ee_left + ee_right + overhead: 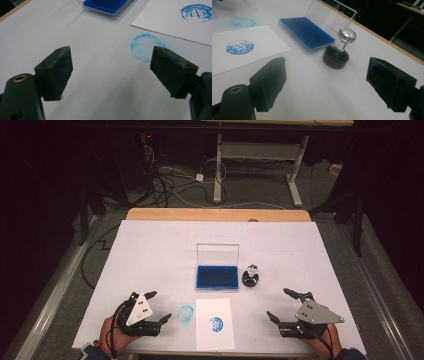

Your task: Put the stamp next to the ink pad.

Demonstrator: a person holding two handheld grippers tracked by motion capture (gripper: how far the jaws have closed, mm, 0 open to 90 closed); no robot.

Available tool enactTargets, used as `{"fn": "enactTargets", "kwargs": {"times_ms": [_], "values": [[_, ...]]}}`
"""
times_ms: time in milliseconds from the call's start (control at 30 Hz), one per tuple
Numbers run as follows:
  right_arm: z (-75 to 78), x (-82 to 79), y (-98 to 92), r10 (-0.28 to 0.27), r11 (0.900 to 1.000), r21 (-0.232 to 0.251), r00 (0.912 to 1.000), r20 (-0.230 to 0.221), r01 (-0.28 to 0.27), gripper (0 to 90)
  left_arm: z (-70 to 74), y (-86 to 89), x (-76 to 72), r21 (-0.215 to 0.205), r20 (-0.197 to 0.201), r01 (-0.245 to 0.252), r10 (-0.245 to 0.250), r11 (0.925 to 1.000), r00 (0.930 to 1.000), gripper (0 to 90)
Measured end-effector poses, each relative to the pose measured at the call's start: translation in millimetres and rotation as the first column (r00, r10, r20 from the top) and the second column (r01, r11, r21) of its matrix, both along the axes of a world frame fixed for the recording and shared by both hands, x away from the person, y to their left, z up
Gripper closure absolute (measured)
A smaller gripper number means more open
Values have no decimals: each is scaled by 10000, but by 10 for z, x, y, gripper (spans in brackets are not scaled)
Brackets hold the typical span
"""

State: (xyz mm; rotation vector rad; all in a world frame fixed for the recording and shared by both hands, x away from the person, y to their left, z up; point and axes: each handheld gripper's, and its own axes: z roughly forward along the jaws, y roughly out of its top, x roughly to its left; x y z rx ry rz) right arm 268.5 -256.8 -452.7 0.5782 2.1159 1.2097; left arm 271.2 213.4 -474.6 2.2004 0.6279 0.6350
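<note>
So, in the high view the left gripper (161,305) sat at the near left of the white table (150,250), jaws wide apart, w/ nothing in them. The right gripper (279,304) sat at the near right, jaws wide apart too, holding nothing. Between them lay a white paper (215,340) w/ a round blue stamp mark (217,324) on it. Just left of the paper was a pale blue smudge (186,313) on the table. Behind the paper sat the blue ink pad (217,276), lid up. The stamp (251,275) stood upright just right of the pad — well apart from both grippers.

In the left gripper view the two black jaws stood far apart over bare table. The smudge (145,47) was just ahead, near the right-hand jaw.

In the right gripper view the jaws were wide apart — the stamp (338,52) stood ahead between them, not touched, black base, clear knob on top, right beside the ink pad (305,31).
</note>
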Motion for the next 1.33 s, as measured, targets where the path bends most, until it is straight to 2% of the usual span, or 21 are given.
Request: {"fn": "enactTargets", "kwargs": {"times_ms": [100,233,367,400,467,567,633,667,800,1333], "values": [[13,6,5,59,9999,86,9999,133,-60,163,11,10,-14,-175,50,-108,109,9998,9999,178],[40,64,17,110,9994,341,9999,125,-114,174,-8,36,-6,-48,-119,-175,174,9998,9998,177],[11,46,-1,253,9995,196,9996,-106,-251,174,13,15,59,-277,-53,-212,211,9994,9998,178],[19,28,-16,228,9996,193,9997,-106,-226,173,-3,-1,58,-246,-233,-190,185,9995,9996,178],[54,10,-40,154,9992,358,9999,-15,-153,172,-22,-25,26,27,-284,-122,123,9999,9995,177],[81,-4,-50,186,9984,537,9998,52,-188,172,12,-25,-33,103,-83,-52,53,9999,10000,177],[74,-1,-45,186,9988,463,9998,-38,-184,172,20,-19,-26,-35,-49,-67,67,10000,10000,177],[73,4,-39,188,9989,420,9998,-67,-185,172,19,-15,-16,28,58,-46,46,10000,10000,178],[71,-3,-12,261,9991,348,9996,-98,-258,173,-1,6,1,3,-76,-31,31,10000,10000,178],[58,27,-34,248,9991,359,9996,-148,-243,173,4,-16,26,-29,-98,-35,35,10000,9999,178]]}}
